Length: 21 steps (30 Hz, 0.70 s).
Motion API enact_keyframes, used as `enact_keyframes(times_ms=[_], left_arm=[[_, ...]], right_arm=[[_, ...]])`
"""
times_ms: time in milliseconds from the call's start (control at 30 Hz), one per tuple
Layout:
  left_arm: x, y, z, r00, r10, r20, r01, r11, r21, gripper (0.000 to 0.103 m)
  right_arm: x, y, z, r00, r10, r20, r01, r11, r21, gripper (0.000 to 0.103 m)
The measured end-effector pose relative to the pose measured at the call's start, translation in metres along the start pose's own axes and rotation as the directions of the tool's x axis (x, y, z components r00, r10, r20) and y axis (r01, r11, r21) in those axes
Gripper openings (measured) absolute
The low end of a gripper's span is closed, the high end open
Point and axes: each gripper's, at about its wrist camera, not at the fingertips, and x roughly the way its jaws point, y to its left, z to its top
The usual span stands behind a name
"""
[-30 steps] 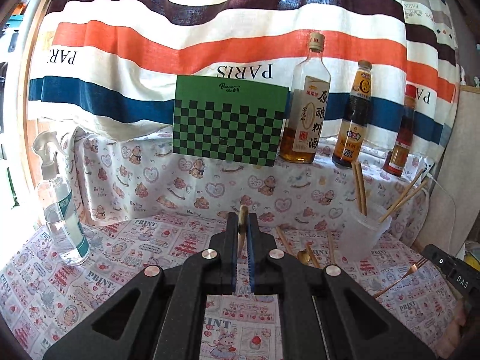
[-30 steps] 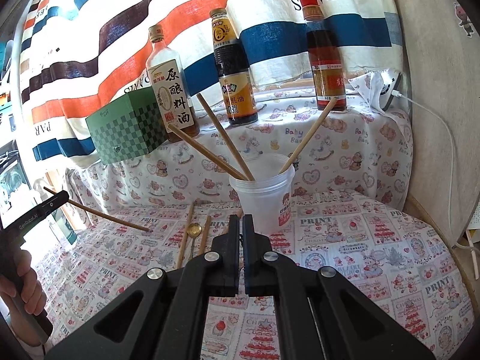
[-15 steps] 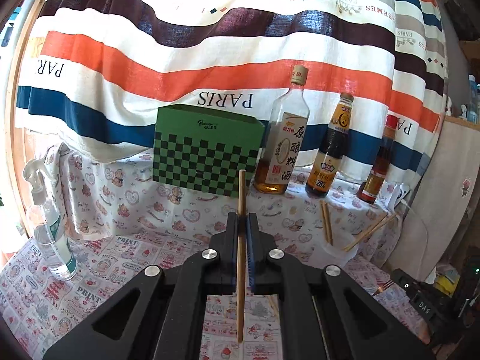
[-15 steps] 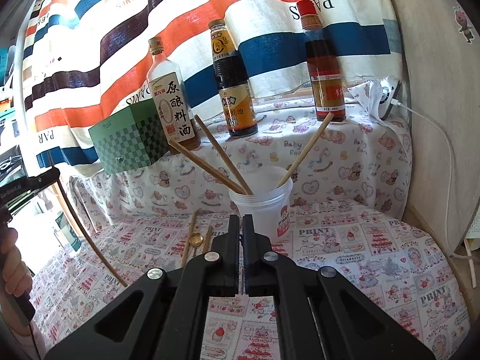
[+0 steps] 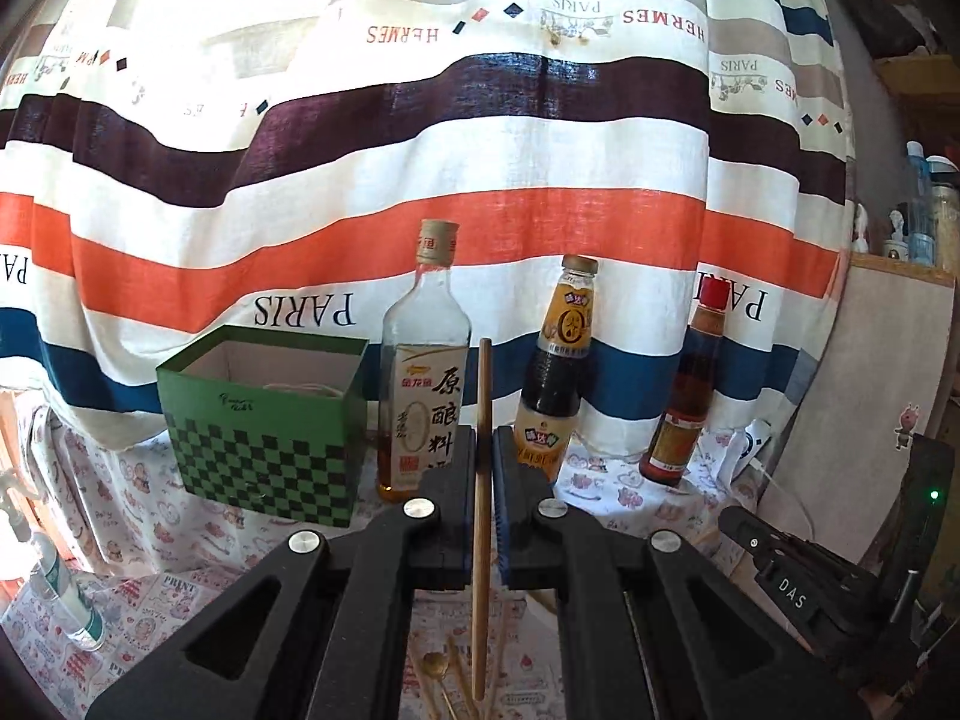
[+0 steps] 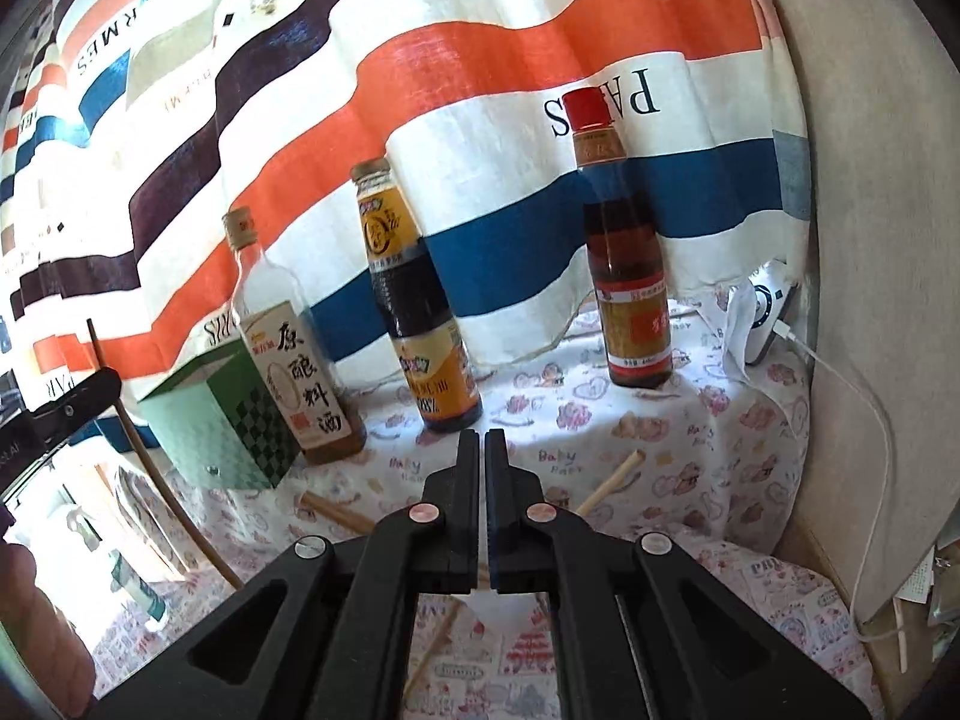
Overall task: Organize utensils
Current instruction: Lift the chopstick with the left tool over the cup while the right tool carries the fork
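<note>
Wooden chopstick (image 5: 482, 516) in left hand-held gripper (image 5: 483, 450)

Home kitchen corner: sauce bottles (image 6: 627, 252) on cartoon-print tablecloth (image 6: 660, 438), striped curtain (image 5: 420, 150) behind.

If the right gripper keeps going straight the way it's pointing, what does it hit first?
Probably the dark sauce bottle, which stands right above the tips of the right gripper on the cloth-covered ledge. Depth is unclear, so the gap can't be judged.
</note>
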Motion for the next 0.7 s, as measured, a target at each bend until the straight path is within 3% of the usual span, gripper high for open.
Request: enact_keyframes(times_ms=[133, 233, 367, 500, 600, 700], left_arm=[[0.033, -0.022, 0.019, 0.999, -0.046, -0.029, 0.045, 0.998, -0.043, 0.005], [0.049, -0.036, 0.027, 0.998, -0.056, -0.021, 0.055, 0.997, -0.045, 0.005], [0.068, -0.048, 0.027, 0.998, -0.061, -0.013, 0.060, 0.997, -0.044, 0.005], [0.085, -0.059, 0.009, 0.999, -0.050, -0.009, 0.050, 0.999, -0.011, 0.005], [0.102, -0.065, -0.012, 0.997, -0.052, -0.062, 0.052, 0.999, 0.007, 0.005], [0.110, -0.066, -0.031, 0.994, -0.039, -0.104, 0.041, 0.999, 0.025, 0.005]], right_arm=[[0.019, -0.005, 0.008, 0.999, 0.039, 0.029, -0.039, 0.999, -0.006, 0.002], [0.033, -0.014, 0.009, 0.999, 0.041, -0.033, -0.042, 0.999, -0.029, 0.002], [0.034, -0.050, 0.017, 0.992, 0.096, -0.082, -0.088, 0.992, 0.095, 0.002], [0.029, -0.056, 0.019, 0.993, 0.071, -0.091, -0.065, 0.995, 0.074, 0.002], [0.030, -0.051, 0.017, 0.993, 0.031, -0.112, -0.026, 0.999, 0.047, 0.002], [0.037, -0.053, 0.014, 0.987, 0.054, -0.149, -0.043, 0.996, 0.075, 0.002]])
